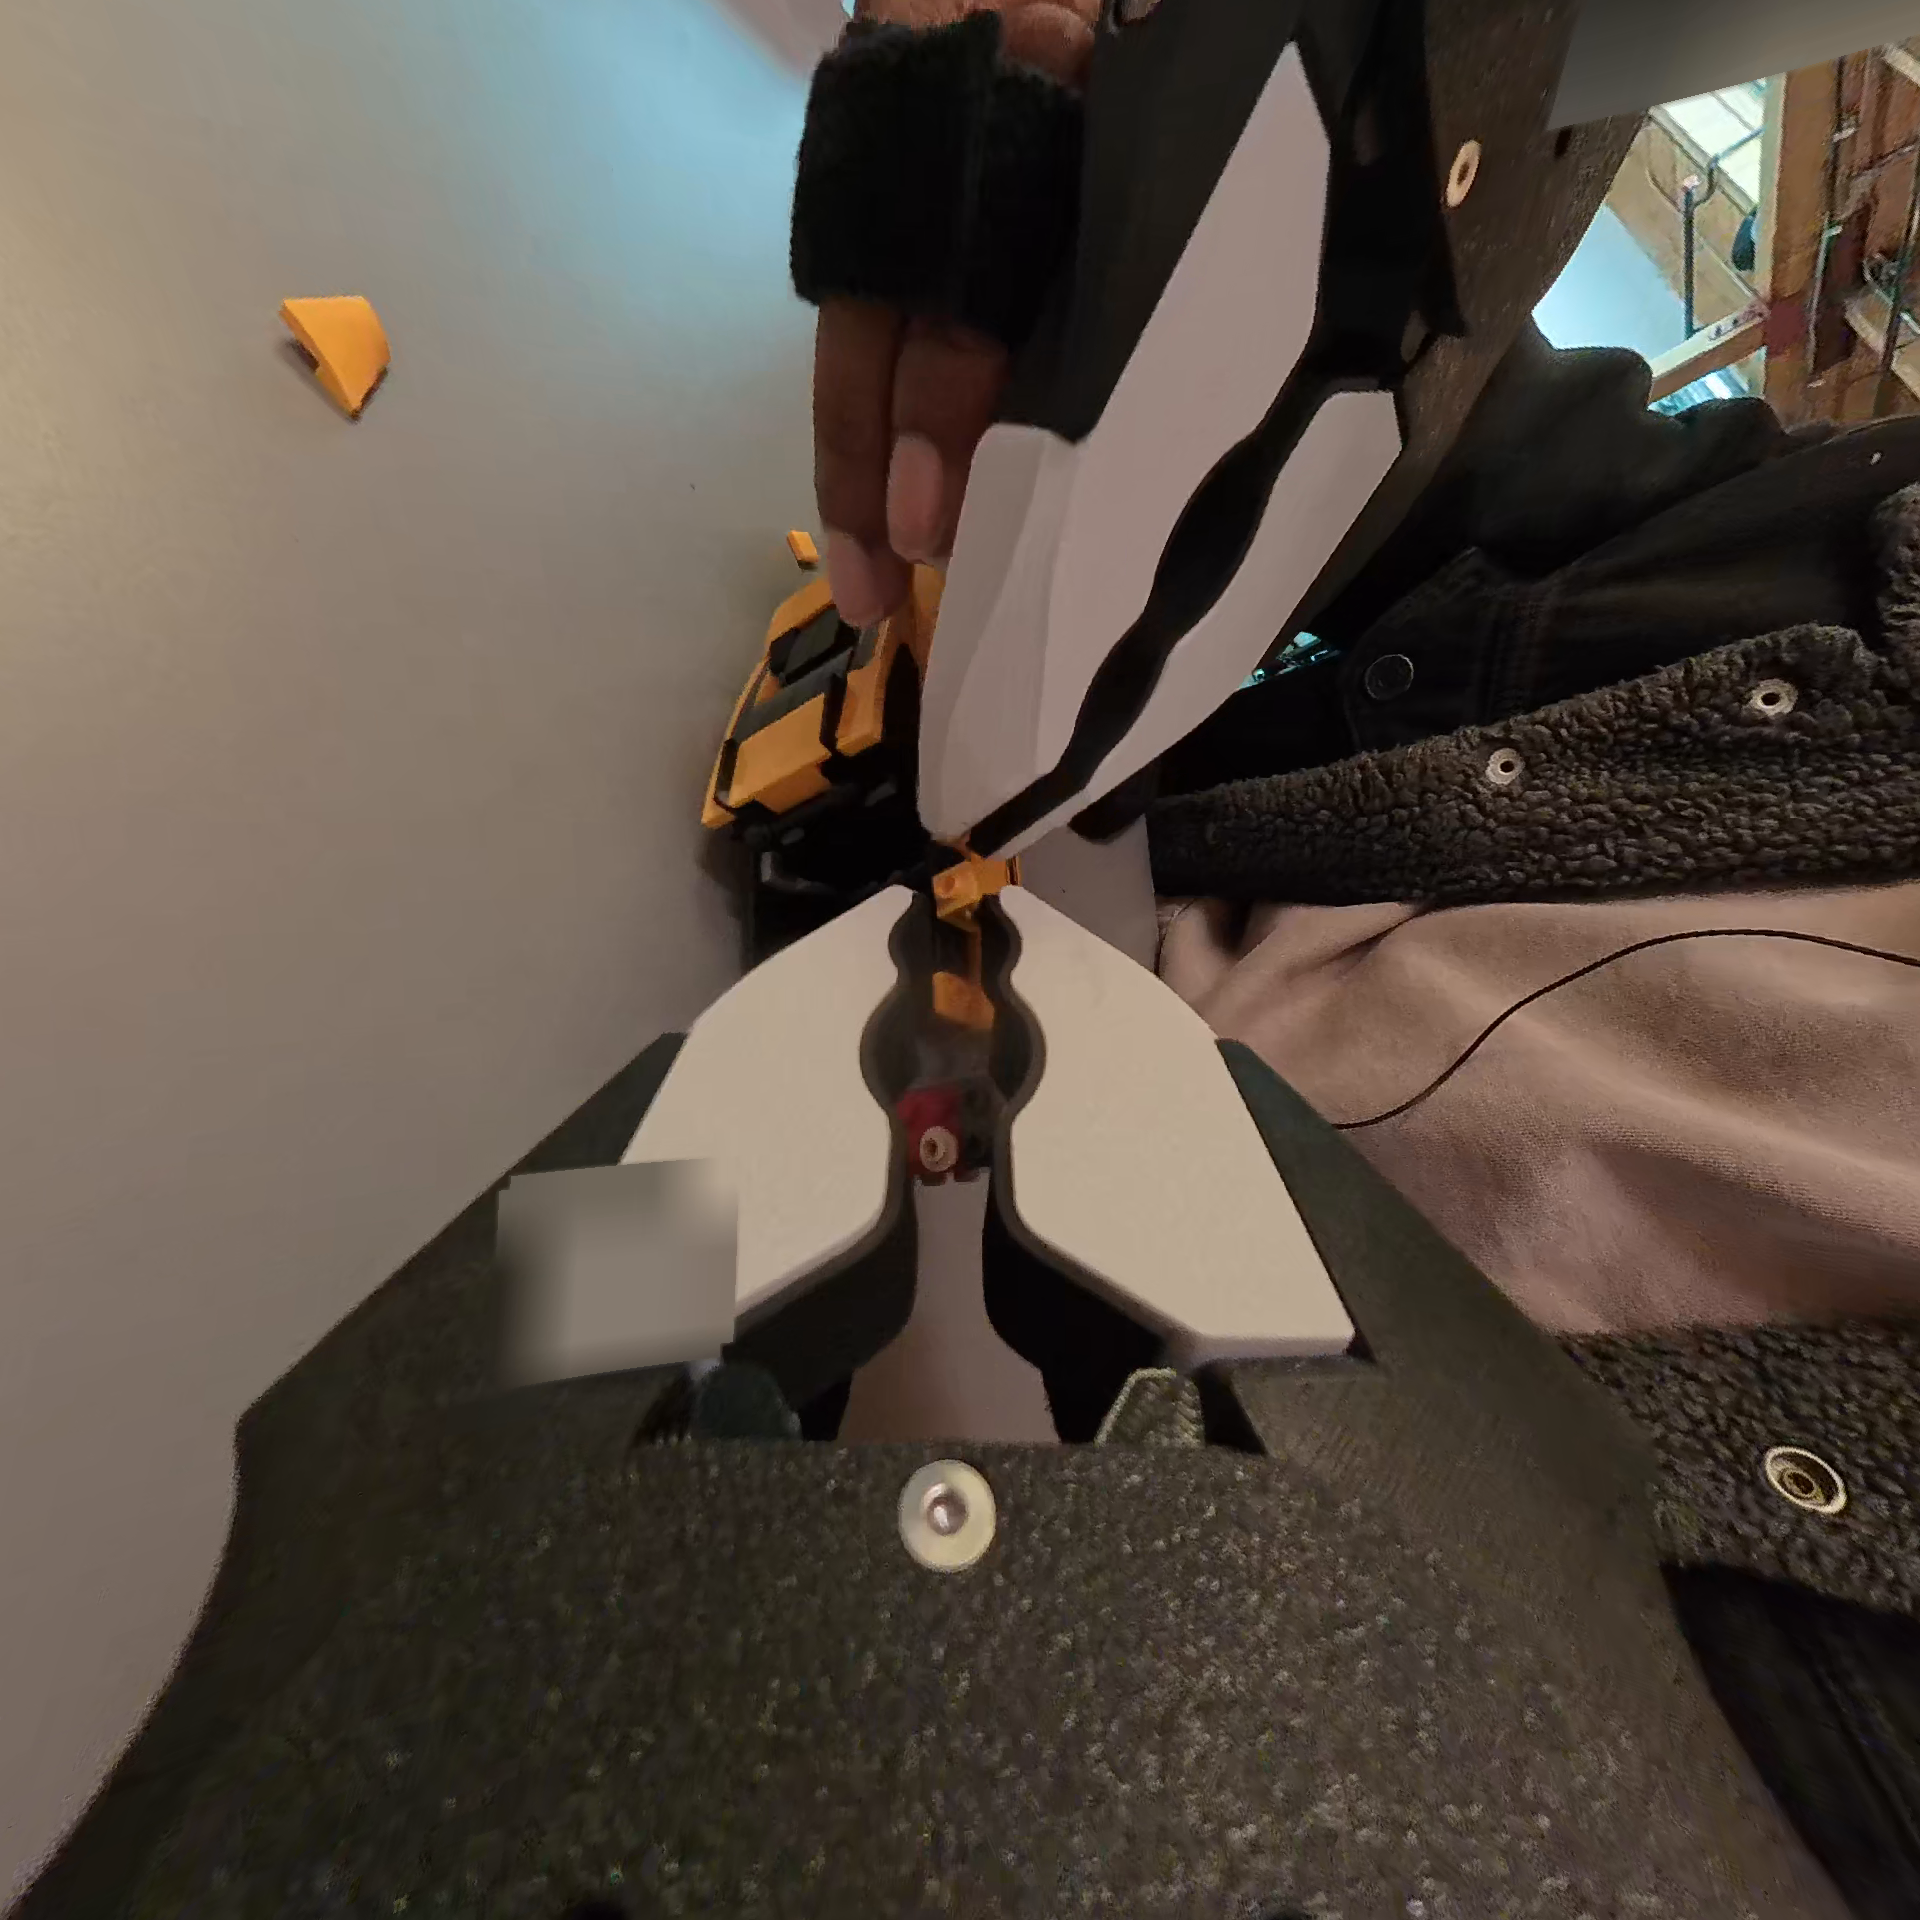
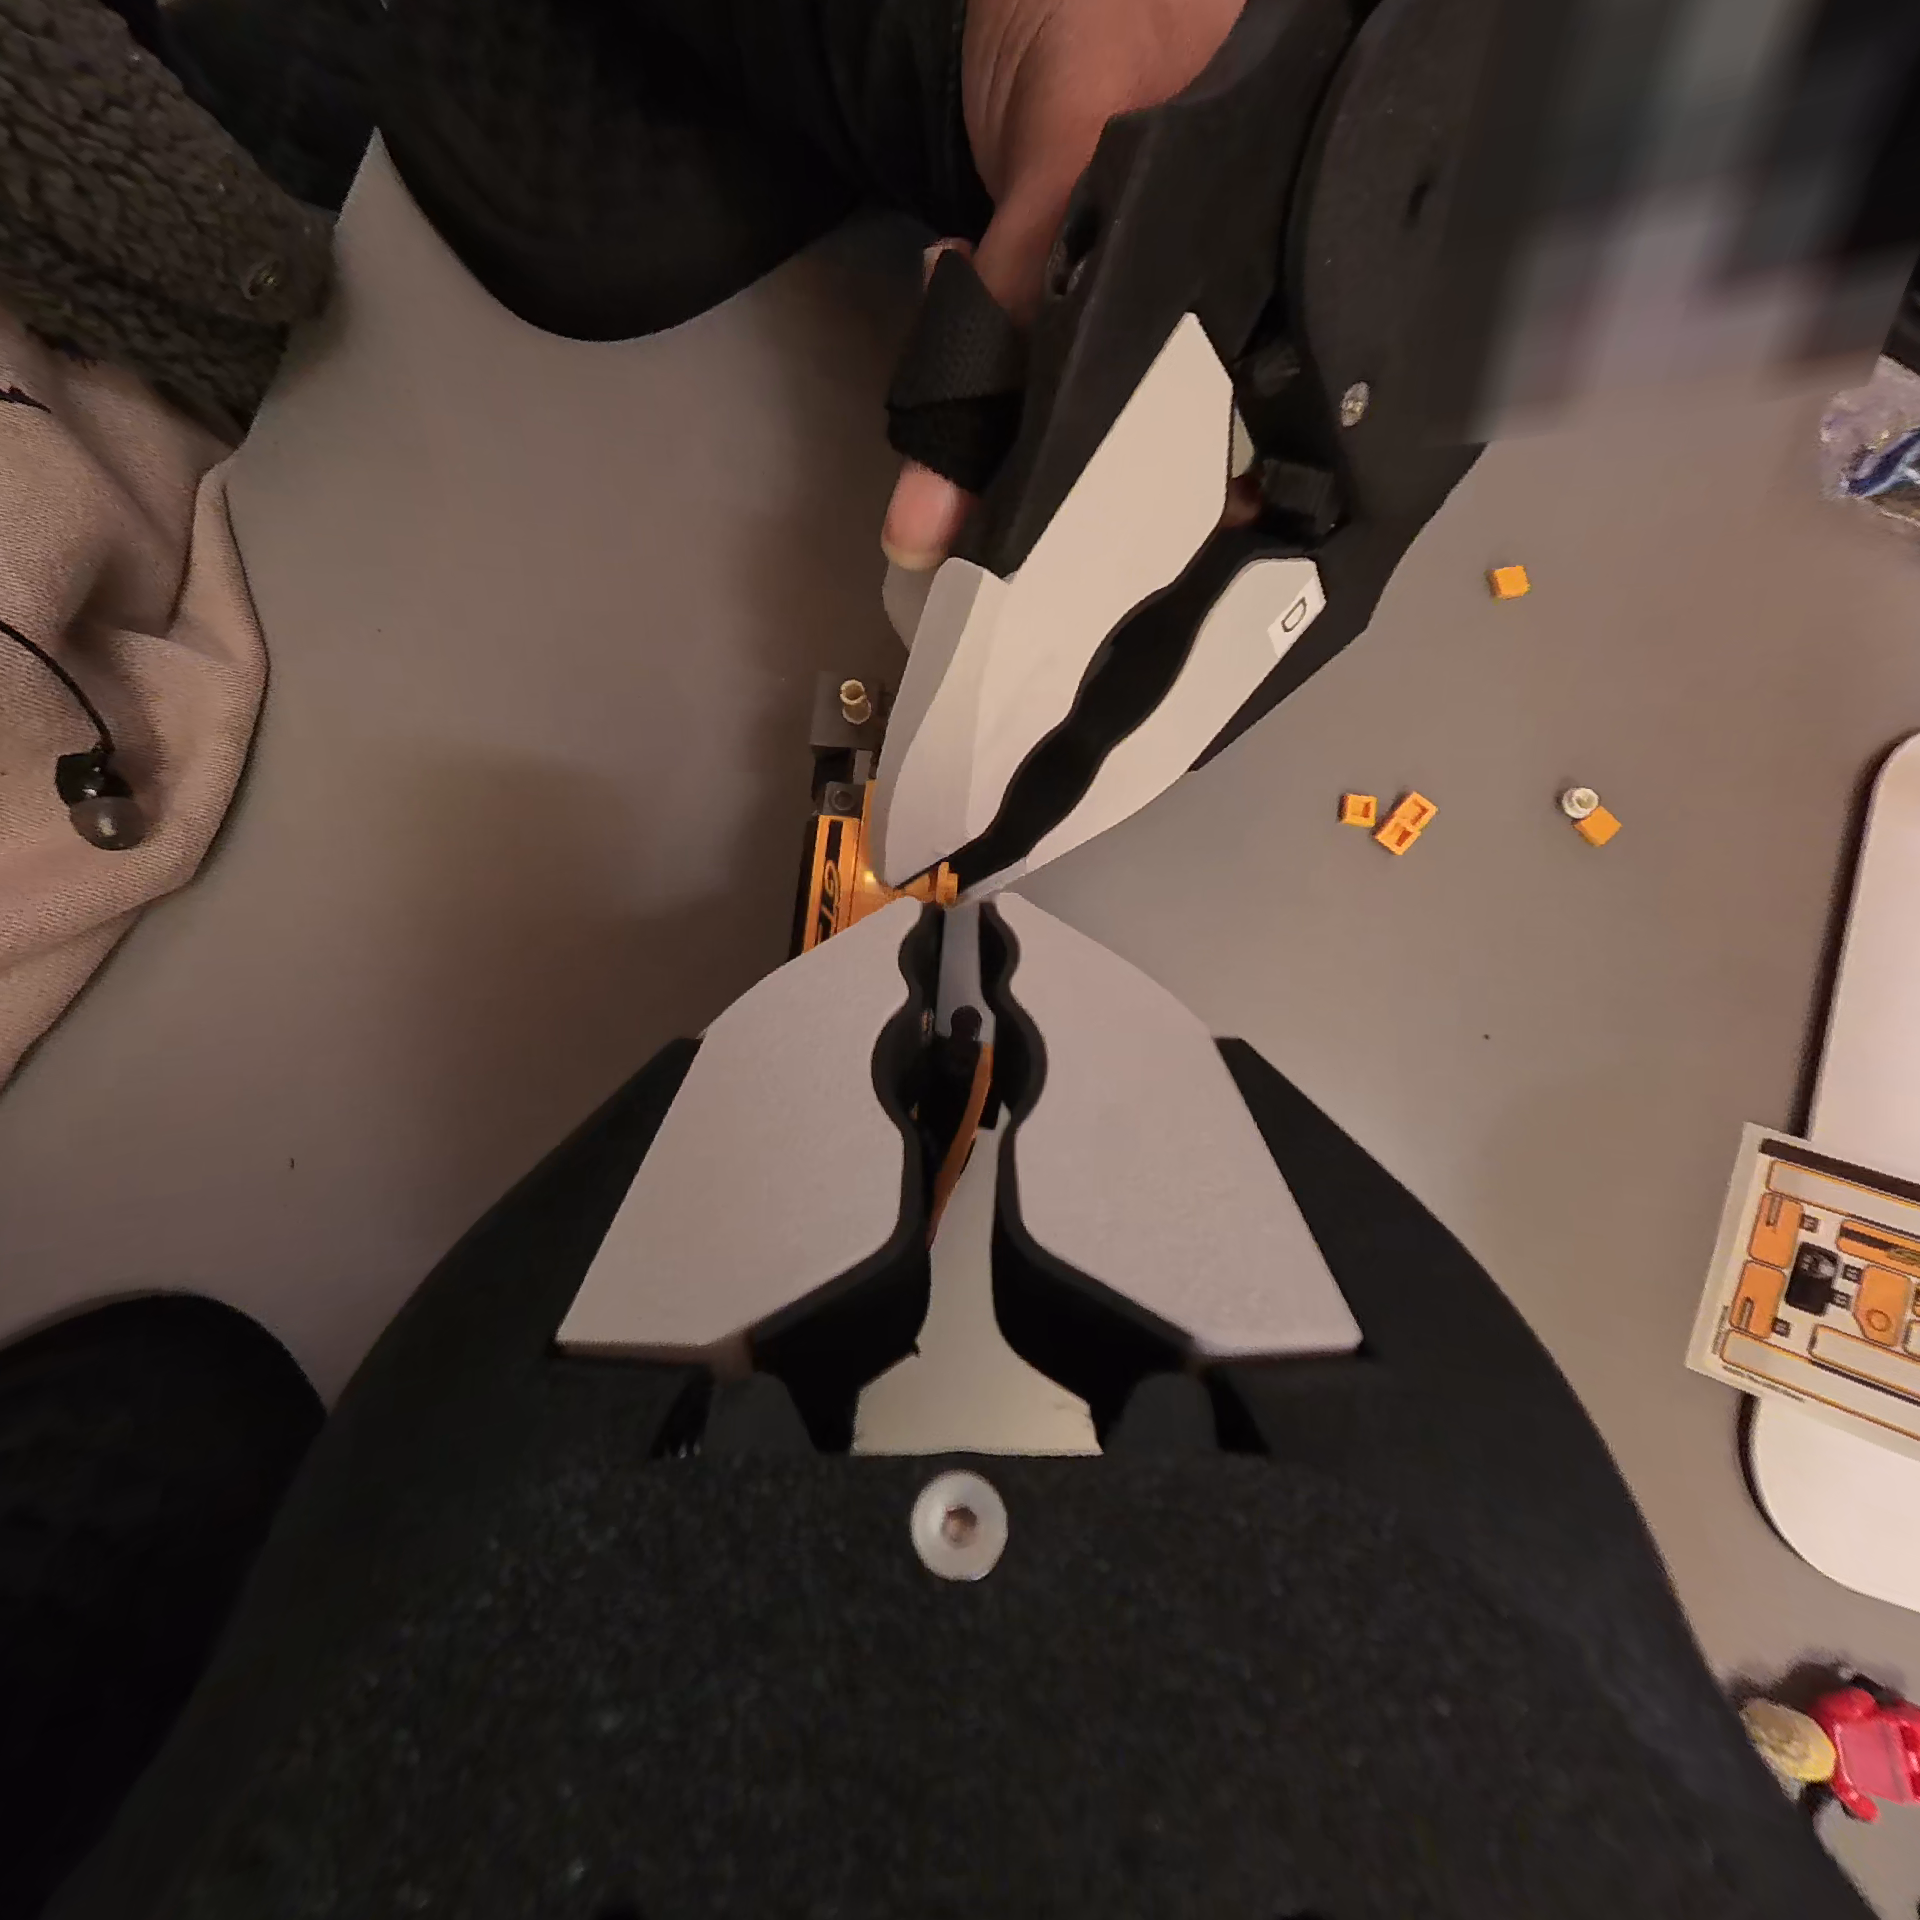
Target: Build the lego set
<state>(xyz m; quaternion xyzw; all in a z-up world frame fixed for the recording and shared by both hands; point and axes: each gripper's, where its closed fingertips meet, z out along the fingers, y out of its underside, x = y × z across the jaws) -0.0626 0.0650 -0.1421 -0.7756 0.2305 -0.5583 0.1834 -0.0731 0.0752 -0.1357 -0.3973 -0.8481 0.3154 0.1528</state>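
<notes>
1. Left tongs (image 1: 961, 904) are clamped on a small orange brick piece (image 1: 961, 883).
2. Right tongs (image 2: 951, 914) meet it tip to tip; their grip I cannot tell.
3. Judged light, rigid, slippery plastic; pinch flat faces.
4. Orange toy car (image 1: 800, 717) lies at 11 o'clock on the worktop (image 1: 312, 831).

Each of the 2 cameras sits just behind its own gripper's fingers, looking forward along them and down at the grey table (image 2: 416, 623). Both are very near the orange toy car (image 1: 810, 707), which both views share, along with the opposite gripper.
</notes>
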